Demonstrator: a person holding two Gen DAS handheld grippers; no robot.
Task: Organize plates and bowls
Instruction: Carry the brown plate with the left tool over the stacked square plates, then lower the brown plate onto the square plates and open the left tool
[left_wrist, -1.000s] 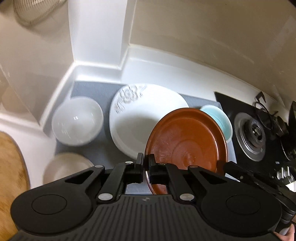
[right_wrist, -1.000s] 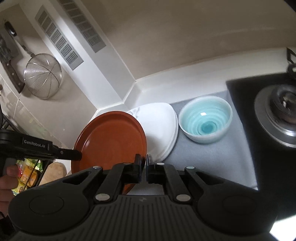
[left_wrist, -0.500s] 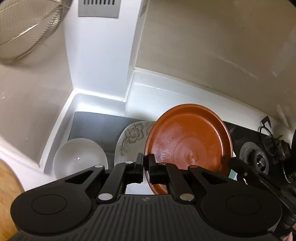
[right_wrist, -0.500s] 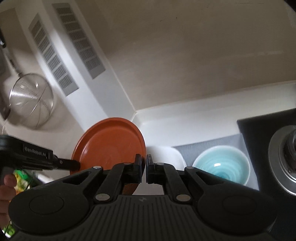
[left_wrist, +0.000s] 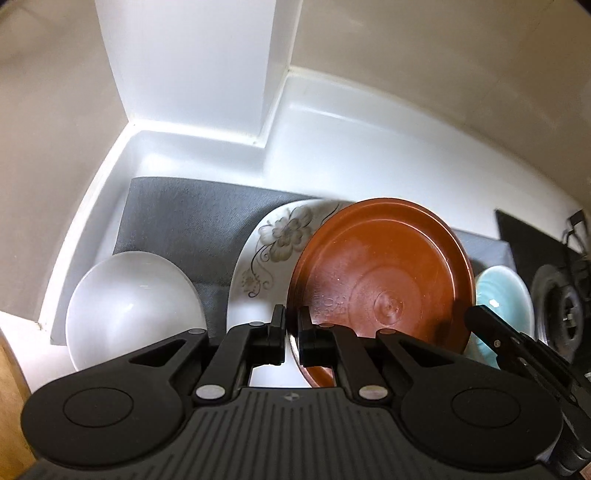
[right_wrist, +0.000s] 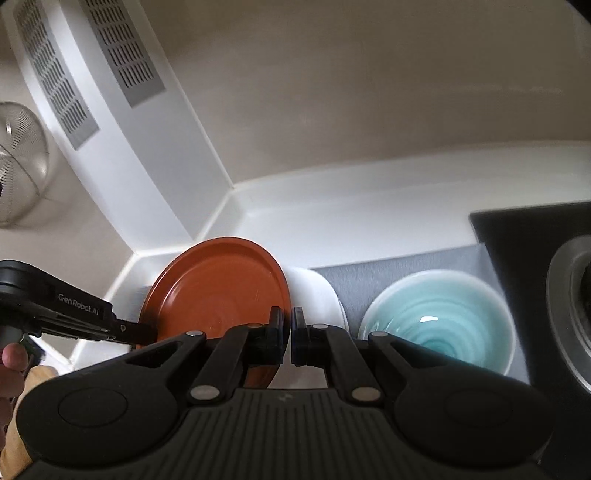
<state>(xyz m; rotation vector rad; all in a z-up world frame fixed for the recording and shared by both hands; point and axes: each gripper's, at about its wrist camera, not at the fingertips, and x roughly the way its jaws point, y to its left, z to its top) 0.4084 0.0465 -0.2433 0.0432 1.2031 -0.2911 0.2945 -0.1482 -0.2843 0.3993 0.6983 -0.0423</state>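
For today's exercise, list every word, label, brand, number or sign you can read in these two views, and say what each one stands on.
"GenRobot.AI": white lettering on the black side of the left gripper, seen in the right wrist view.
Faint embossed marks on the brown plate near its left rim: too blurred to read.
No other text is readable.

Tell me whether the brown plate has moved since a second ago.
Yes. The brown plate, gripped by both grippers, rose off the white floral plate and now hangs over it, tilted.

A grey mat (left_wrist: 192, 218) lies on the white bench (left_wrist: 369, 162). Right of it is a black gas hob (right_wrist: 532, 229). A wire strainer (right_wrist: 18, 162) hangs beside a vent grille (right_wrist: 122, 48).
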